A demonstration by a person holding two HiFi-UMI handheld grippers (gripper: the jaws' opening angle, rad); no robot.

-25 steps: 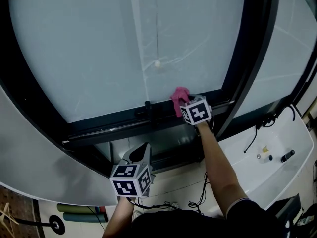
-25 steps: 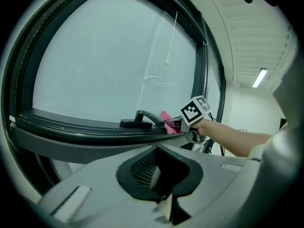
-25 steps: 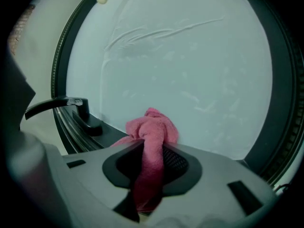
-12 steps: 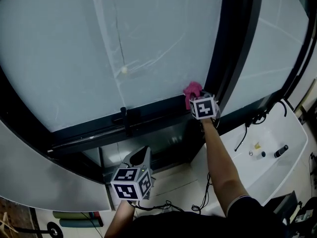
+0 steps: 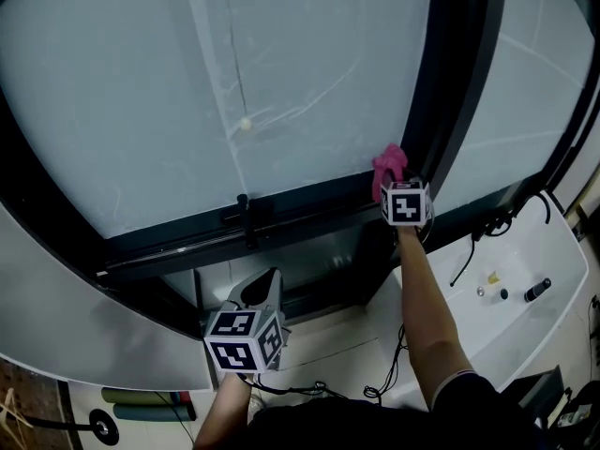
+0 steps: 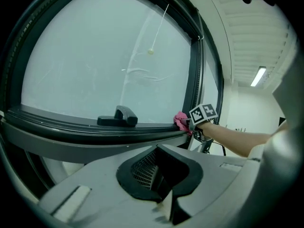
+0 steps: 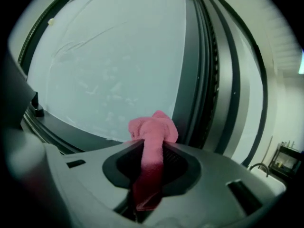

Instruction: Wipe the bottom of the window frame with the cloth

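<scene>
Pink cloth [image 7: 153,132], pinched in the right gripper's [image 7: 148,175] jaws, meets the frame's [image 5: 187,237] bottom right corner; the left gripper's [image 6: 166,198] jaws are together, empty. Snagging there could tug it loose.

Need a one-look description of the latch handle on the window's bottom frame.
Start at the large pale window pane, then drop to the dark bottom frame under it. The latch handle is the small black piece standing up from that rail, left of the pink cloth; it is the only black hardware sticking up there.
</scene>
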